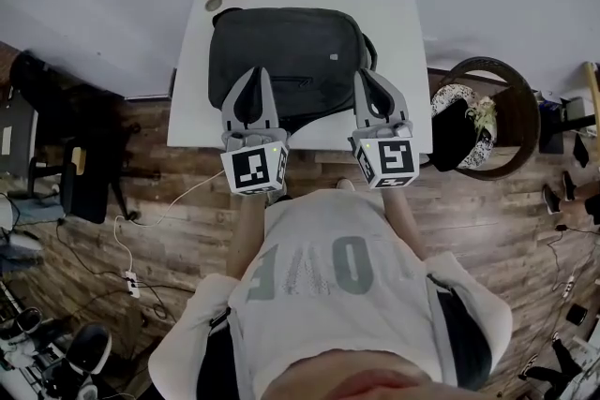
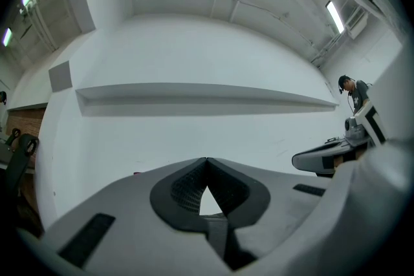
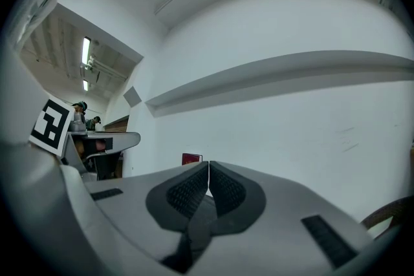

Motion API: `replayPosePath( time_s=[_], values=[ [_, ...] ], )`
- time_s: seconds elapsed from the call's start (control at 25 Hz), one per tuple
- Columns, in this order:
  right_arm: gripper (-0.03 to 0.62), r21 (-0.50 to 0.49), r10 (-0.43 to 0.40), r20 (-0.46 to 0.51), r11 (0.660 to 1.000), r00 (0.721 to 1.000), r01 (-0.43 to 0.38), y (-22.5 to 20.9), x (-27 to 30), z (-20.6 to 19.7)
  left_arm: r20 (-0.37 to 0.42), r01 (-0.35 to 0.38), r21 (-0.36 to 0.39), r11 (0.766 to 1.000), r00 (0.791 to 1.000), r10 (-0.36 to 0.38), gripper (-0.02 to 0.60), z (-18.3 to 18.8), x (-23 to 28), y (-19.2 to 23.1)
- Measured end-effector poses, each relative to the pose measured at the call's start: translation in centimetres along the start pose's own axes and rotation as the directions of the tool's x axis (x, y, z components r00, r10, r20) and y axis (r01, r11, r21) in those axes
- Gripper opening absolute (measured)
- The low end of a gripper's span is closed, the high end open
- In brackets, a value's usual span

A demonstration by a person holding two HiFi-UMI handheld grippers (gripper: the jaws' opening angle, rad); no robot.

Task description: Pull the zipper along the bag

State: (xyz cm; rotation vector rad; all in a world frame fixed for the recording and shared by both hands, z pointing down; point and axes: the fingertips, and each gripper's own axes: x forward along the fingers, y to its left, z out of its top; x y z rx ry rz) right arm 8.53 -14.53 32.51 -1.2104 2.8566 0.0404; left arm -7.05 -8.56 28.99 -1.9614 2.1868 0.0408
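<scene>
The dark bag (image 1: 286, 56) lies flat on the table (image 1: 398, 14). It looks soft, light and likely to bunch. The left gripper (image 1: 255, 72) at its 7 o'clock and the right gripper (image 1: 366, 76) at 5 are both closed, empty. One should pin fabric, the other pinch the pull, which I can't spot.

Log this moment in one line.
left gripper: shut, empty | right gripper: shut, empty | both: over bag, near edge | bag: on table

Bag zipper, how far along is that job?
Nothing looks done yet: the black bag lies on the white table. In hand: nothing. The left gripper and right gripper hover over its near side, jaws shut and empty. Still to do: grip the zipper pull, not discernible here, and draw it along.
</scene>
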Motion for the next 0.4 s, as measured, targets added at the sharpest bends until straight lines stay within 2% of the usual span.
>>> replayPosePath(
  time_s=[0.4],
  values=[
    [0.031,-0.007,-0.014,0.002,1.0,1.0,0.014,0.5,1.5,-0.6,-0.037,-0.012,0.011,1.0,0.999,0.013,0.025,-1.2,1.1,2.0]
  ],
)
